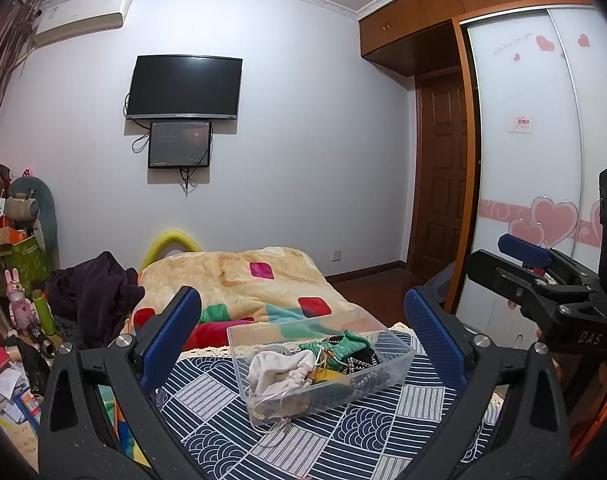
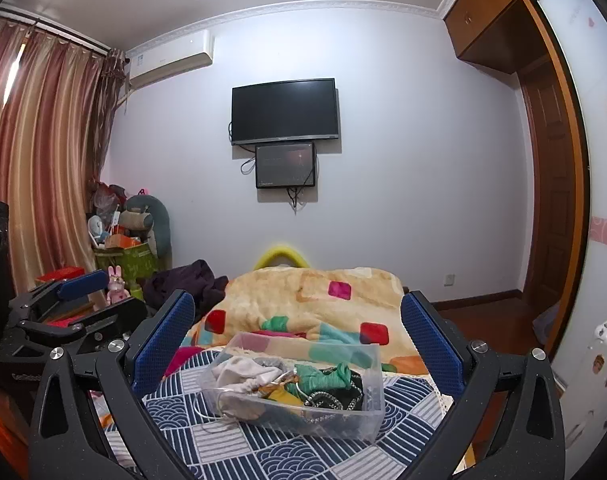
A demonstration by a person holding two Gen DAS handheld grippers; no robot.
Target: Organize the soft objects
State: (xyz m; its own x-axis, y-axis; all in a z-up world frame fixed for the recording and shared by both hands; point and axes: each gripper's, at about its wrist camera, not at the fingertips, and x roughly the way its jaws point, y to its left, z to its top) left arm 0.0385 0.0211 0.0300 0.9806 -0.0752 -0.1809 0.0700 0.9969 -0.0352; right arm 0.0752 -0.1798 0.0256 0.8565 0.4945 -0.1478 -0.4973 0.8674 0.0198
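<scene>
Clear rectangular plastic bin (image 1: pixel 321 364) sits on the bed's navy/white patchwork-pattern cloth (image 1: pixel 343 436), holding the soft stuff: a cream drawstring cloth pouch (image 1: pixel 281 370), green knit piece (image 1: pixel 339 346), black fabric w/ silver studded trim (image 1: pixel 361 364). All of it lies inside; only a thin cord spills over the near rim.

Left tool (image 1: pixel 303 344) & right tool (image 2: pixel 297 344): both w/ blue pads spread apart, gripping nothing, hovering short of the bin.

Fits 2 stages: items already gathered in, or bin waiting to be emptied & sorted. Can't tell which.

Nearby: peach fleece blanket w/ coloured squares (image 1: pixel 263 284) just behind the bin, dark purple garment heap (image 1: pixel 99 296) to the left. Nothing blocks the bin.
</scene>
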